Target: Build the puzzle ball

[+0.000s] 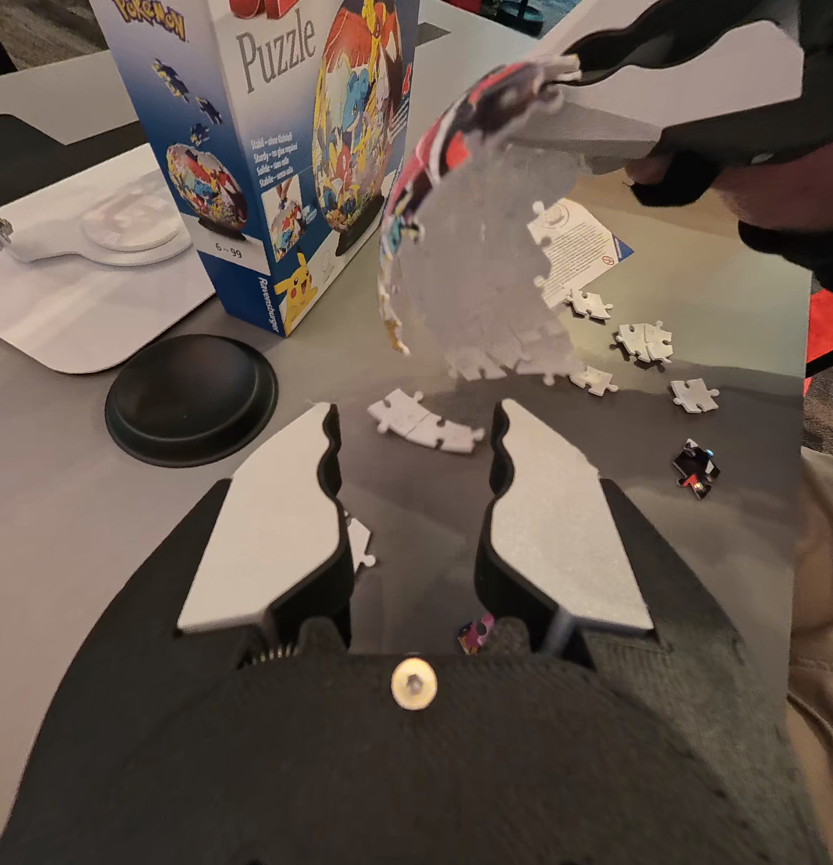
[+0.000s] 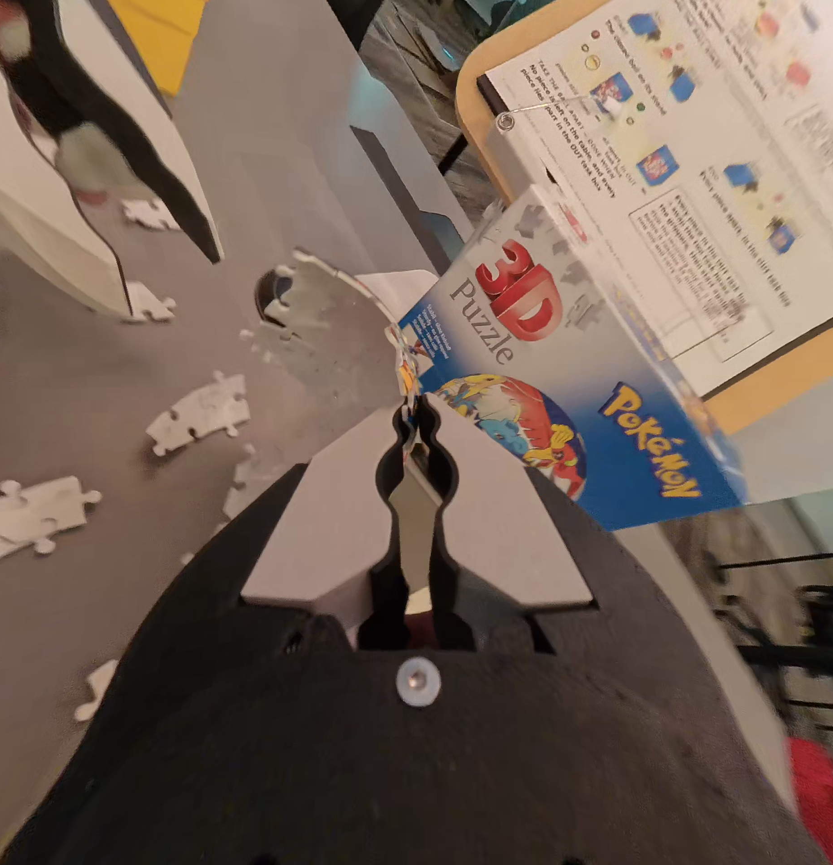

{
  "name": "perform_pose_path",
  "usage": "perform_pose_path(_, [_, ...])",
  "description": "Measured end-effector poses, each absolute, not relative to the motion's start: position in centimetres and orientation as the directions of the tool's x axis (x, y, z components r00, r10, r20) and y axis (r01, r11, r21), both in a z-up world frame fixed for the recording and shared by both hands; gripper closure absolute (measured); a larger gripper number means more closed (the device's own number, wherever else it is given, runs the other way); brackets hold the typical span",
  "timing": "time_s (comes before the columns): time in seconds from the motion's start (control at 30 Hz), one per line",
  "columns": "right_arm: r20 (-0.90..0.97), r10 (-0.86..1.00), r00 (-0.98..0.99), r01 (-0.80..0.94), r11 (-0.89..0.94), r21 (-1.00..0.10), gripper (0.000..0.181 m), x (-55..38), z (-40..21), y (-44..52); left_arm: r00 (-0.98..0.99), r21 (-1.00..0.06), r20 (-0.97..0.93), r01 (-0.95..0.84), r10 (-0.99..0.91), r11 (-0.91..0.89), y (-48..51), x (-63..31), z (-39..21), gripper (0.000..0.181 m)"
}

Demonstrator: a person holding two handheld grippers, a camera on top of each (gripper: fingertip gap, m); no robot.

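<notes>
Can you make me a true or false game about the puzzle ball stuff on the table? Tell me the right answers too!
1. The right gripper is pinching the half-built puzzle ball shell by its edge. True.
2. The left gripper is holding a puzzle piece. False: its jaws are open with nothing between them.
3. The black stand sits on the table with nothing on it. True.
4. The puzzle box is lying flat. False: it stands upright.
5. All the loose pieces lie white side up. False: one dark piece shows its printed side.
</notes>
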State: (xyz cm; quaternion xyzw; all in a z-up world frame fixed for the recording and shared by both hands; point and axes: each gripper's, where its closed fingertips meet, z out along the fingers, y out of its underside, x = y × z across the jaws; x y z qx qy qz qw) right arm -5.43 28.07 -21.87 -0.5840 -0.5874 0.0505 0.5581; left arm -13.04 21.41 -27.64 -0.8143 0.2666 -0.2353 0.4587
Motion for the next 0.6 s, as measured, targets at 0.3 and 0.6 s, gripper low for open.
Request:
perform_pose_path(0.3, [0.201,0.942,0.269,0.584,0.007,-0.812,0.18,-5.4,-24.1,27.1,0.734,-0.863,0.131,-0.247,-0.667,-0.441,21.3,-10.7,-27.7,0.122])
perform_pose_path(0.6, [0.239,0.945,0.223,0.647,0.04,-0.762,0.18,-5.2,-25.0,26.6,0.717,-0.806,0.223,-0.245,-0.66,-0.539,21.5,-8.0,-30.0,0.14])
